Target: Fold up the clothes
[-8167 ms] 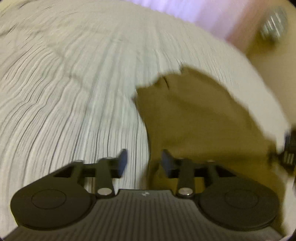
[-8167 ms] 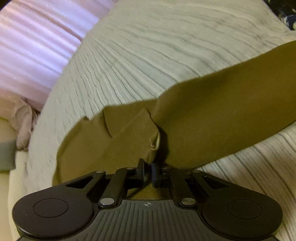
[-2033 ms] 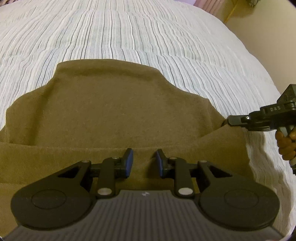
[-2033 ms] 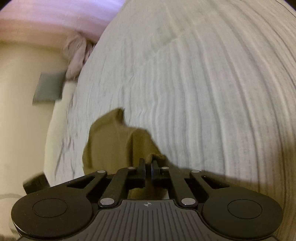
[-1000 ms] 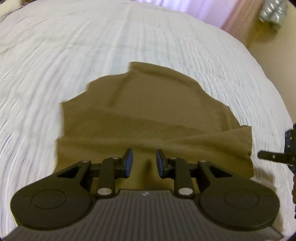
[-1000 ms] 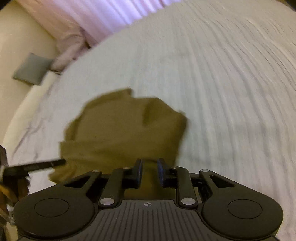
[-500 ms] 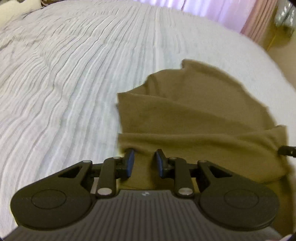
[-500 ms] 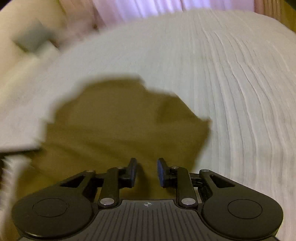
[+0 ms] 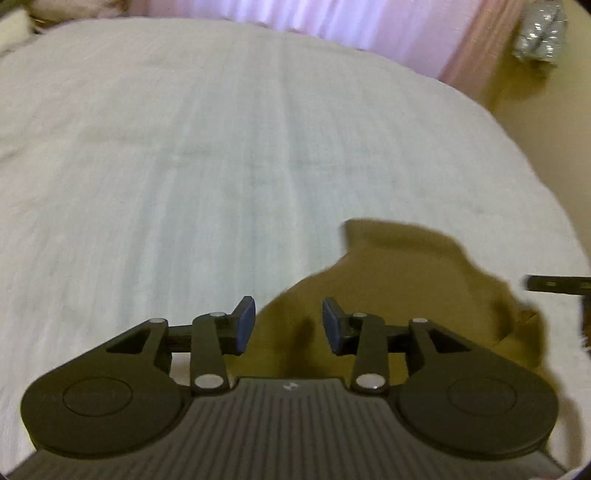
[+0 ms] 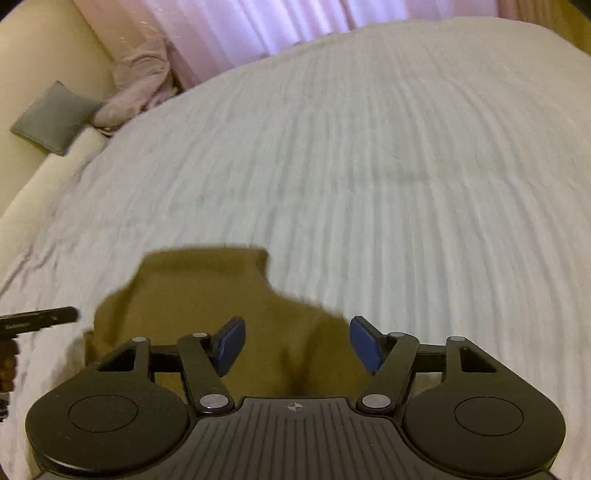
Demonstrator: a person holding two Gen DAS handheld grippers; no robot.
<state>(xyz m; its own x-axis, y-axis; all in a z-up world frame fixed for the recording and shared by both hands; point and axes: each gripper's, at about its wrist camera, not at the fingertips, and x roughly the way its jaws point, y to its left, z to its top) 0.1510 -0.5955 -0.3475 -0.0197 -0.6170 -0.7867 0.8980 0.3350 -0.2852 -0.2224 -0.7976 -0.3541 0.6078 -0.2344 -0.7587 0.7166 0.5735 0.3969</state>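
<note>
Olive-brown soft fabric garment (image 9: 402, 291) lies folded in a rough lump on the white ribbed bedspread (image 9: 221, 147), near the lower edge of both views, w/ a squarish tab sticking out toward the far side. Left gripper (image 9: 288, 325) hangs over the garment's left edge; its jaws are opening, blue pads (image 9: 245, 323) apart, cloth below the gap but nothing pinched btwn them. Right gripper (image 10: 297, 345) sits over the garment's right part; jaws also opening and set wider, blue pads (image 10: 364, 343) clear of the cloth, nothing gripped. In the left wrist view a dark finger of the right gripper pokes in from the right edge, just beside the garment's corner; in the right wrist view the left gripper's finger comes in from the left edge, w/ a bit of the person's hand (image 10: 7, 363) behind it. Around: pink curtain (image 10: 258, 22) along the far side of the bed, grey square cushion (image 10: 55, 118) on the cream floor at far left, pinkish bunched cloth (image 10: 136, 92) next to it; shiny silver object (image 9: 539, 33) top right in left view, too blurred to ID. Nothing lies btwn grippers and garment. Both views motion-blurred.
</note>
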